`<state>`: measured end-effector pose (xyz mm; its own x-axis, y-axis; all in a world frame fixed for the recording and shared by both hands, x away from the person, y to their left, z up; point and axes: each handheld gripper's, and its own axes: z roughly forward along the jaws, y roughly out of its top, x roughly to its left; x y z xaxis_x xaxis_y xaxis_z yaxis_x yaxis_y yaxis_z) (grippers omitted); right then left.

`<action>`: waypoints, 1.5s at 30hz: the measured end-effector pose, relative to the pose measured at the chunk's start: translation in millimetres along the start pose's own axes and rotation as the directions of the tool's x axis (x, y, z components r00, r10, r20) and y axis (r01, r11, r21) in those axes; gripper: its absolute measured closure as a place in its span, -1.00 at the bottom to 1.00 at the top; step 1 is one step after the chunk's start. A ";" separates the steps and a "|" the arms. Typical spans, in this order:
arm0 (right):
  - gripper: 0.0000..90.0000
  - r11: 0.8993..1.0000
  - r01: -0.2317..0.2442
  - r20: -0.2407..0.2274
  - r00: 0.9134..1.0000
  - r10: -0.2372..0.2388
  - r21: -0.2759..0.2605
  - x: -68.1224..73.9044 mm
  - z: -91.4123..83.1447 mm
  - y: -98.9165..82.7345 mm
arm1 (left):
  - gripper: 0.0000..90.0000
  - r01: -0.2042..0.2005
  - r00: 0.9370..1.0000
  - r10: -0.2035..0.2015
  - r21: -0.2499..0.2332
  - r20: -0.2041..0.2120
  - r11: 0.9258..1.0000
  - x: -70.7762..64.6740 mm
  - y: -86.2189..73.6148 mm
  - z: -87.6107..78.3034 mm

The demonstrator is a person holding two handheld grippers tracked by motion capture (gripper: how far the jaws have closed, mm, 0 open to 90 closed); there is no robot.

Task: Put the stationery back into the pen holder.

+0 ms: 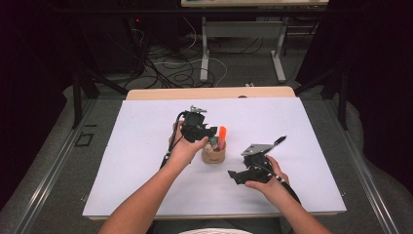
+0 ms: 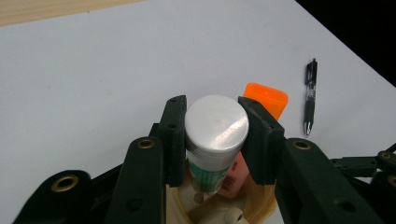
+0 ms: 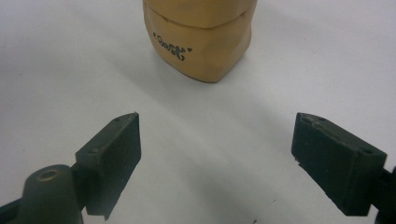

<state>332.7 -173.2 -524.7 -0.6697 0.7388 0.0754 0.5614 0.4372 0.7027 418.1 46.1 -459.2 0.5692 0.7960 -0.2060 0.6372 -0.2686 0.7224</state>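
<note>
Counter: white top, wood strip along far edge. Black pen lies flat on counter, apart from other items. Floor beyond: tangle of cables, plus white legs of a second table. Surroundings dark.

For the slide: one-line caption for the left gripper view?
Left gripper fingers clamp a white-capped tube over the tan cup.

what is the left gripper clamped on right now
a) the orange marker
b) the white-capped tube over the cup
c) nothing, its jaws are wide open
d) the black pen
b: in the left gripper view the left gripper has its jaws pressed against both sides of the white-capped tube, held above the tan cup, while the black pen lies apart on the table.
</note>
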 end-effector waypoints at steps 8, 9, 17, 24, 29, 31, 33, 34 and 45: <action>-0.65 1.000 0.004 0.010 1.000 -0.004 -0.008 -2.3 0.2 -0.5 | 0.44 -0.007 1.000 0.007 0.018 -0.006 1.000 -0.2 -3.2 5.5; -0.65 1.000 0.002 0.008 1.000 -0.002 -0.008 -2.1 0.1 -0.5 | 0.43 -0.004 1.000 0.004 0.018 -0.005 1.000 -0.2 -3.2 5.6; -0.65 1.000 0.009 0.014 1.000 -0.008 -0.021 -1.8 0.2 -0.5 | 0.26 -0.015 0.999 0.016 -0.027 0.028 1.000 -2.4 -3.7 0.1; -0.65 1.000 0.008 0.028 1.000 -0.008 -0.012 -3.3 -1.0 -0.1 | 0.13 -0.032 0.999 0.033 -0.061 0.023 0.998 -0.2 -3.9 -5.8; -0.65 0.999 0.009 0.034 0.999 -0.008 -0.031 -5.3 -0.2 -0.7 | 0.05 -0.030 0.999 0.032 -0.086 0.026 0.996 3.2 -4.0 -12.7; -0.65 0.999 0.012 0.035 0.999 -0.011 -0.030 -5.4 -0.1 -0.7 | 0.05 -0.022 0.999 0.025 -0.088 0.028 0.996 4.2 -4.0 -15.2; -0.65 1.000 0.011 0.033 0.999 -0.010 -0.027 -5.0 0.0 -0.7 | 0.05 -0.026 0.999 0.029 -0.085 0.028 0.996 5.9 -4.4 -18.6; -0.64 0.999 0.014 0.033 0.999 -0.013 -0.029 -5.0 0.0 -0.6 | 0.04 -0.024 0.999 0.027 -0.096 0.029 0.995 6.5 -4.8 -19.2; -0.64 0.999 0.012 0.043 0.999 -0.009 -0.052 -11.7 -4.1 0.2 | -0.11 -0.015 0.999 0.023 -0.158 0.048 0.987 23.1 -16.5 -44.8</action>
<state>338.7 -183.9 -522.6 -0.6535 0.7559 0.0384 0.5275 0.4185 0.7393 397.4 93.3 -446.4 0.6075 0.7630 -0.2208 0.5388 -0.1917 0.8203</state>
